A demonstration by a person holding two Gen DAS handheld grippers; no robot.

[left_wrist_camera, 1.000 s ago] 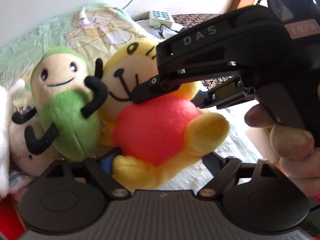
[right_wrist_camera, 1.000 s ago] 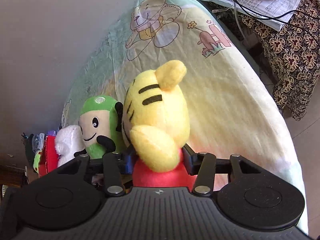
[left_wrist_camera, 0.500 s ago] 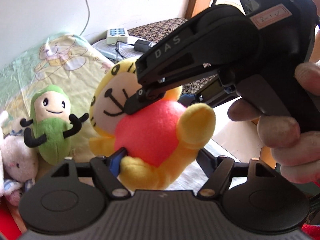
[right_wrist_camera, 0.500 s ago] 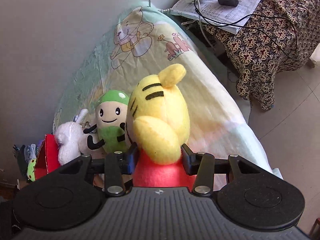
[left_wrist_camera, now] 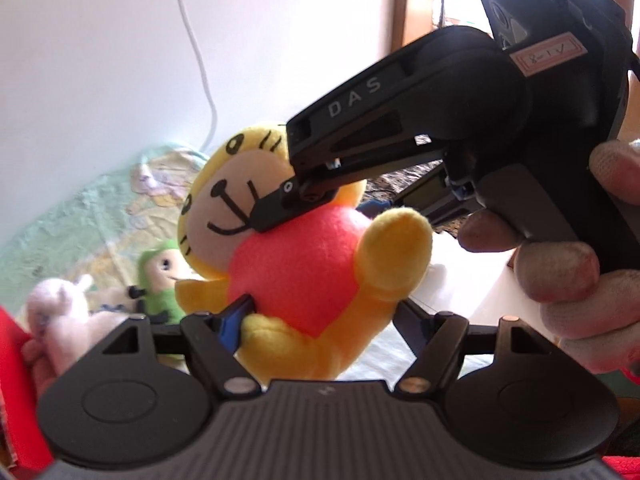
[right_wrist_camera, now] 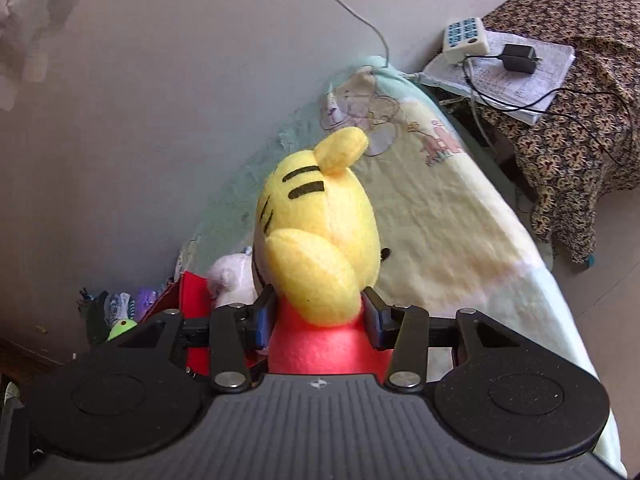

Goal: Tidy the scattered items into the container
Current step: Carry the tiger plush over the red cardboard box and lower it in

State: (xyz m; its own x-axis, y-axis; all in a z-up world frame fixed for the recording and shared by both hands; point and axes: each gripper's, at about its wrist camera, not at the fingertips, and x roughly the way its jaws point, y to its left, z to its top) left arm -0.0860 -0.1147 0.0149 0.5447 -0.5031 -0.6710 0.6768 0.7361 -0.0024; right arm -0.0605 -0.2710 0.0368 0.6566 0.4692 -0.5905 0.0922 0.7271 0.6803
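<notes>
- A plain pale wall (right_wrist_camera: 168, 92) has a thin white cord (right_wrist_camera: 352, 12) running down it.
- A bed with a pastel cartoon blanket (right_wrist_camera: 436, 216) stands against it.
- Beside the bed, a patterned brown cloth (right_wrist_camera: 580, 128) carries papers (right_wrist_camera: 516, 68), a power strip (right_wrist_camera: 466, 38) and a black charger (right_wrist_camera: 519, 58).
- A pale floor (right_wrist_camera: 600, 284) shows below.
- Bright daylight comes past a wooden frame (left_wrist_camera: 400, 4).
</notes>
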